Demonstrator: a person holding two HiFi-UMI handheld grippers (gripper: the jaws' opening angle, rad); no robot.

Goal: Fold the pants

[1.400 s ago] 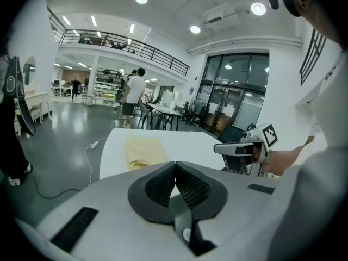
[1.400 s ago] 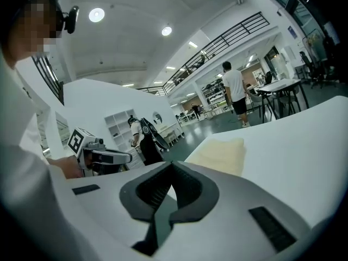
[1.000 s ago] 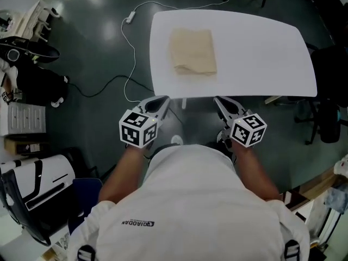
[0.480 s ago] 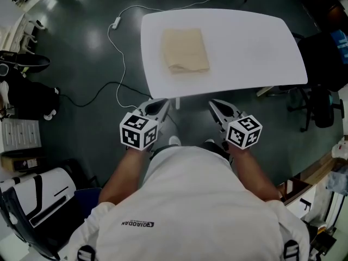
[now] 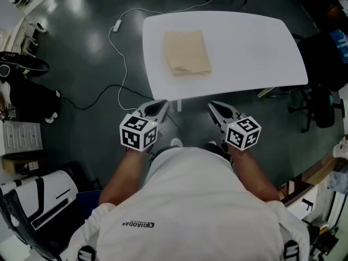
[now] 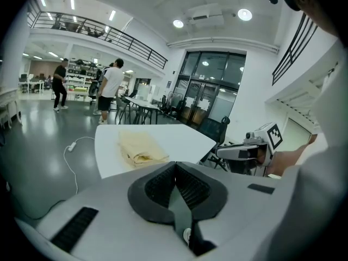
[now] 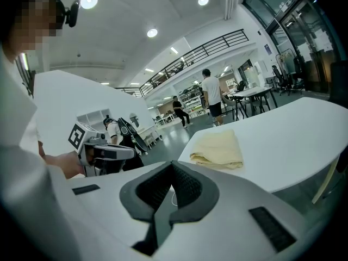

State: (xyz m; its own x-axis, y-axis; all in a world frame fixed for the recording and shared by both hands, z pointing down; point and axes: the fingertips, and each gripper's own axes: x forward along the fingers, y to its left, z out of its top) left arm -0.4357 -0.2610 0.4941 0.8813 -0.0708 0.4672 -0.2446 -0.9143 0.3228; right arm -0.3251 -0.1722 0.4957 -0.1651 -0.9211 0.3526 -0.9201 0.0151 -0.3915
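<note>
Toward the left end of the desk, a little back from its near edge, the pants are lying as a folded beige bundle, their slightly longer side running near edge to far edge. We are holding both grippers off the desk, short of that near edge, jaws pressed together on nothing. Our left gripper is sitting nearer than our right gripper, and the pants are lying ahead and slightly to its right.

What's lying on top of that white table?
Just the folded beige pants, lying toward the left end of the white table; nothing else sits on it. The tabletop beneath the pants and the inner folds are covered.
</note>
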